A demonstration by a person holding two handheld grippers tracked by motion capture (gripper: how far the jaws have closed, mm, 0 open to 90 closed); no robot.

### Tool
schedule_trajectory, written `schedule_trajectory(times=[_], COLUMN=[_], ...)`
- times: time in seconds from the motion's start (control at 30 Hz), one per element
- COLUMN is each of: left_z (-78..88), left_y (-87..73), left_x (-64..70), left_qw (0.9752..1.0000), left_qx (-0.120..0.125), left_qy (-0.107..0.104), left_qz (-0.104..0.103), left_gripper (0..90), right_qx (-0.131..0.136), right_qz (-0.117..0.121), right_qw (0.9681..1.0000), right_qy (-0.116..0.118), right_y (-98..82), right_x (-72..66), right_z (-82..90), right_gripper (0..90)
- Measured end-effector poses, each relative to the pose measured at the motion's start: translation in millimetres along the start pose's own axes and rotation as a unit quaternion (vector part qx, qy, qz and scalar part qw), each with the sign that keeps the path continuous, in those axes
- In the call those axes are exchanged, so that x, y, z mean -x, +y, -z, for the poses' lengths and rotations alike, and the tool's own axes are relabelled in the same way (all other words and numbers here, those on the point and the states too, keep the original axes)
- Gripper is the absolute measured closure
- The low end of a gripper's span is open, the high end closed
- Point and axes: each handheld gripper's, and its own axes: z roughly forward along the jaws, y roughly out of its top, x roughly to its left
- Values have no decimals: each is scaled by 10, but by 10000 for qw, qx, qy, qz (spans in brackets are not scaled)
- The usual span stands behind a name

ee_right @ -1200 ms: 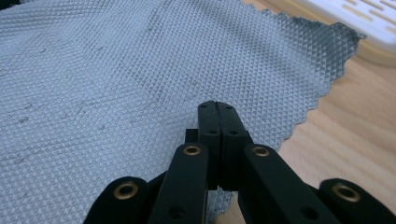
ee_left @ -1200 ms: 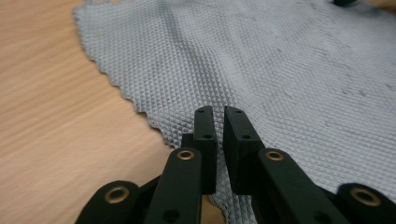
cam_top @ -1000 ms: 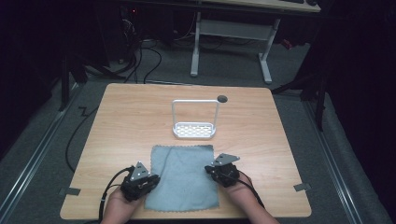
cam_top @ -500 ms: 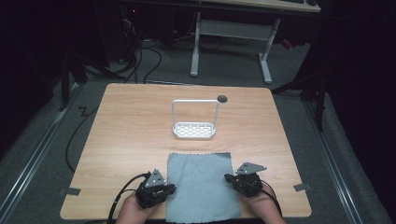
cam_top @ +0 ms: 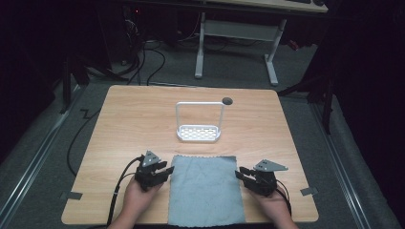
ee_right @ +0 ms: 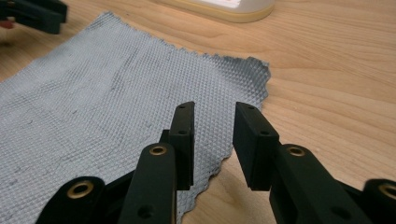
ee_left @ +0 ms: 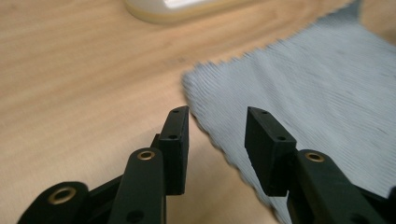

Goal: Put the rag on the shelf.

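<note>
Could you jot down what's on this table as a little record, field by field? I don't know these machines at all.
table: wooden top
cloth: grey-blue, flat at the near edge
rack: white, with a tall handle, beyond the cloth
left tongs: open, just been opening, beside the cloth's left edge, nothing gripped
right tongs: open, just been opening, at the cloth's right edge, nothing gripped

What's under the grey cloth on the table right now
The grey cloth lies flat on the wooden table, with bare wood around three edges. Its near edge overhangs the table. No bump shows, but anything thin beneath it would be covered.
</note>
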Motion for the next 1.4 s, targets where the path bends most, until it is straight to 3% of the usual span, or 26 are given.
schedule_trajectory(times=[0.13, 0.33, 0.43, 0.47, 0.57, 0.6, 0.67, 0.8, 0.93, 1.17, 1.23, 1.4], left_z=[-200, -279, -301, -308, -312, -310, -308, -310, -308, -305, -304, -301], left_y=[128, 154, 143, 140, 140, 138, 135, 132, 131, 131, 131, 127], left_x=[-18, 20, 69, 69, 59, 49, 44, 41, 40, 17, 15, 2], left_qw=[9996, 9997, 9990, 9991, 9994, 9993, 9993, 9995, 9993, 9996, 9996, 9998], left_qx=[-135, -193, -129, -92, -74, -73, -75, -71, -75, -67, -73, -69], left_qy=[205, 82, 185, 160, 137, 148, 137, 55, 39, -13, -19, -80], left_qz=[-104, -133, -380, -378, -320, -338, -333, -313, -351, -280, -276, -179], left_gripper=[572, 608, 649, 684, 719, 759, 784, 871, 891, 892, 891, 892], right_qx=[-6, -8, -43, -80, -62, 34, 47, -202, -514, -577, -512, -470], right_qz=[-3, -60, -23, 33, 103, 135, 69, -56, -133, -75, 86, 171], right_qw=[10000, 10000, 10000, 9998, 9995, 9991, 9989, 9980, 9962, 9957, 9954, 9957], right_qy=[6, 10, -20, -166, -281, -402, -464, -595, -684, -722, -808, -776], right_y=[-15, -22, -21, 4, 85, 205, 264, 412, 384, 316, 288, 271], right_x=[15, 30, 35, 22, 24, 38, 47, 130, 174, 157, 126, 94], right_z=[14, 9, -23, -42, -82, -133, -162, -368, -548, -600, -602, -597], right_gripper=[688, 678, 663, 649, 614, 587, 567, 531, 515, 572, 575, 711])
